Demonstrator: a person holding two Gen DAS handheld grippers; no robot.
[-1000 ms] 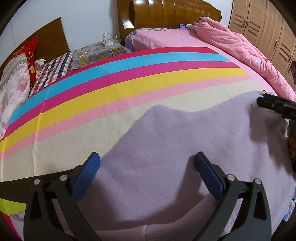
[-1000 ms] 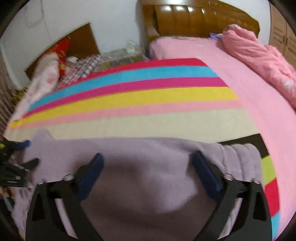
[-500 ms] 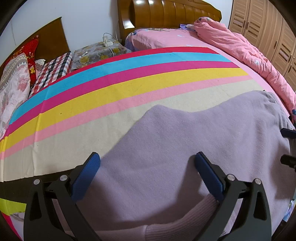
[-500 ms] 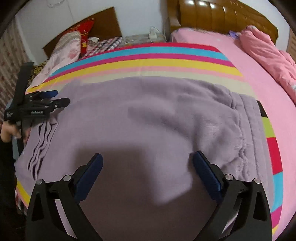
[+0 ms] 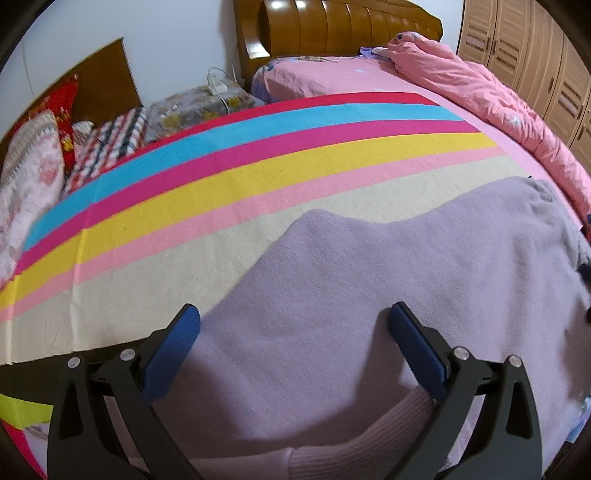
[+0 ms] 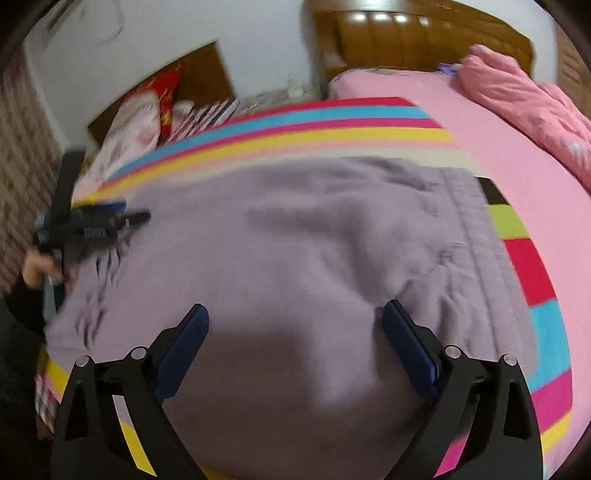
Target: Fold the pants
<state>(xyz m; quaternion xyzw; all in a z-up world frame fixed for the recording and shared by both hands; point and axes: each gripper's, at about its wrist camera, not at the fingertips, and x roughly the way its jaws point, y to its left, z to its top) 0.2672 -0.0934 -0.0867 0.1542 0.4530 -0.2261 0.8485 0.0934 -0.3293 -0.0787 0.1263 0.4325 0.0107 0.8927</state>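
The lilac knit pants [image 5: 388, 280] lie spread flat on the rainbow-striped blanket [image 5: 229, 173]. A paler ribbed cuff [image 5: 354, 443] lies at the near edge. My left gripper [image 5: 293, 325] is open and empty, just above the near part of the pants. In the right wrist view the pants [image 6: 295, 243] fill the middle, with the gathered waistband [image 6: 469, 236] at the right. My right gripper [image 6: 295, 325] is open and empty above them. The left gripper [image 6: 92, 221] shows there at the pants' left edge, held by a hand.
A pink quilt [image 5: 491, 99] is bunched along the bed's right side, by a wooden headboard [image 5: 343, 26] and wardrobe doors [image 5: 535, 55]. Pillows and folded bedding [image 5: 40, 166] are piled at the left. A cluttered nightstand [image 5: 199, 103] stands behind the bed.
The right gripper has pulled back and risen, so its view now takes in the whole pants. It has left the left wrist view. The left gripper has hardly moved.
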